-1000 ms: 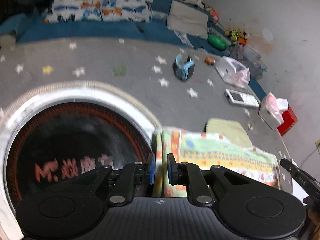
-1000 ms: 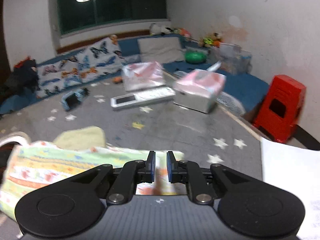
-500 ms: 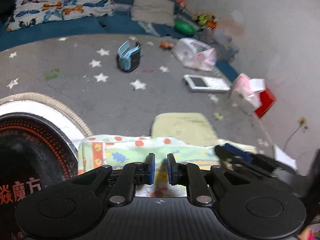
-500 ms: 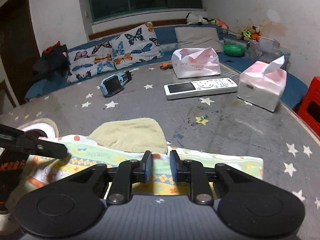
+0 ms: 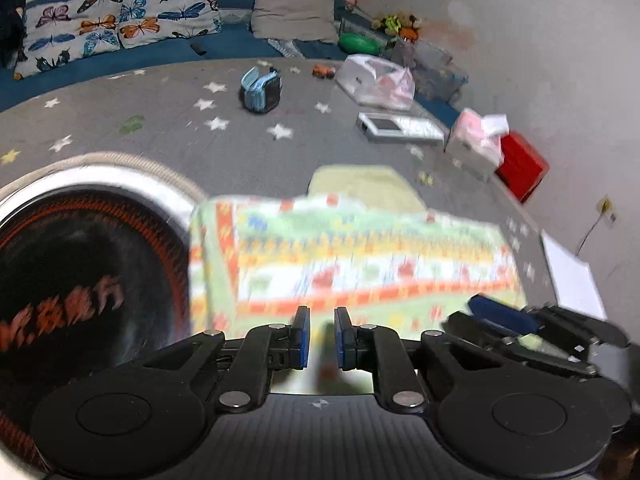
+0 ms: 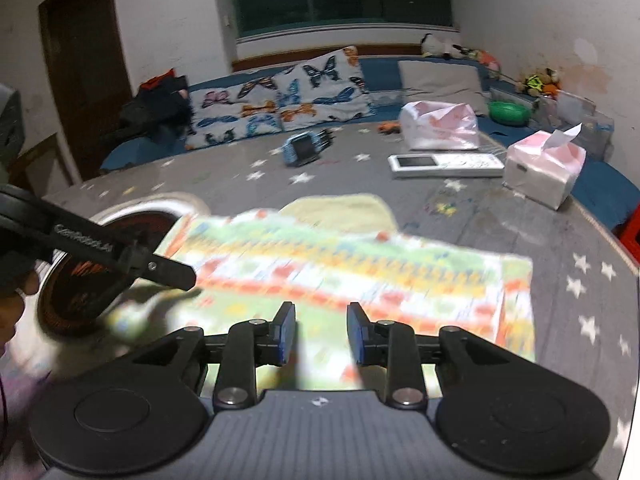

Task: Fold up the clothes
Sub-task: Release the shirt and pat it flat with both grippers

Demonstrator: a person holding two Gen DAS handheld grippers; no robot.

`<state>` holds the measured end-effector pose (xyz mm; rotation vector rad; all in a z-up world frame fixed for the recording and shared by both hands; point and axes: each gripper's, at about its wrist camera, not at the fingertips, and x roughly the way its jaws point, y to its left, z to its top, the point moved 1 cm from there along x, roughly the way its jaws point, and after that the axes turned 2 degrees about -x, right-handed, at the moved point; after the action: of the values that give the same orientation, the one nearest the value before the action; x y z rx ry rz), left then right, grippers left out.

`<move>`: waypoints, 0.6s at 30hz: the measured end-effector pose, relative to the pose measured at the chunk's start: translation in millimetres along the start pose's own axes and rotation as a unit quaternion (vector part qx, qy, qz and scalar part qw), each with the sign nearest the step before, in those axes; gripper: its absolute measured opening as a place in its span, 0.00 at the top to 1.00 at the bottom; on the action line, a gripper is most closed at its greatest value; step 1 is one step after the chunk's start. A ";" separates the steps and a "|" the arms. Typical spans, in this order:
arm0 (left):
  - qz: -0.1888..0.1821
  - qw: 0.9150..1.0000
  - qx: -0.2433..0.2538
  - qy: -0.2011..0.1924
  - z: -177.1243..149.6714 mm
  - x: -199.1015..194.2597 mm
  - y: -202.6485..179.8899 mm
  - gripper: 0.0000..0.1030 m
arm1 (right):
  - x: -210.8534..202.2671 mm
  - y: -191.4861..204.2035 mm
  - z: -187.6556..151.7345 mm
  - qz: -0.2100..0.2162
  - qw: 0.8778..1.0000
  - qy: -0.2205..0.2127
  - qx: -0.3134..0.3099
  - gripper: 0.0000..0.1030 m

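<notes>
Patterned cloth [image 5: 352, 252] lying flat as a folded rectangle on the bench [image 6: 520, 216], partly over a yellow-green cloth [image 6: 340, 208]; right gripper [image 6: 320, 336] fingers released, left gripper [image 5: 321, 336] fingers narrowly parted, grasping nothing; probably more folds left.

- The surface is a grey table top [image 6: 532, 240] printed with white stars, with a few coloured ones.
- A patterned cloth [image 6: 360, 268] in green, yellow and orange bands lies flat on it, blurred in both views.
- A pale yellow-green cloth [image 6: 340, 210] lies just behind it, partly overlapped.
- A round black mat [image 5: 72, 280] with an orange ring and white rim sits at the left, touching the patterned cloth's edge.
- Farther back: a blue smartwatch [image 6: 304, 148], a white remote control [image 6: 446, 164], a pink tissue box [image 6: 540, 172] and a plastic bag [image 6: 438, 126].
- White paper [image 5: 570, 276] lies at the right edge.
</notes>
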<state>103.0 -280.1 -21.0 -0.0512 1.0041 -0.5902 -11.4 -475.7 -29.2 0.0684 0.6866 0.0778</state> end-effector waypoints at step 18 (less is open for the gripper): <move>0.013 0.999 0.005 -0.030 -36.8 -26.1 0.9 0.64 | -16.4 30.5 -25.8 -0.043 0.999 -0.010 -0.032 0.63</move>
<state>63.5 -258.4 -21.2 -0.0466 0.9430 -0.5663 -41.9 -445.9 -36.1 -0.0208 0.6665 0.0166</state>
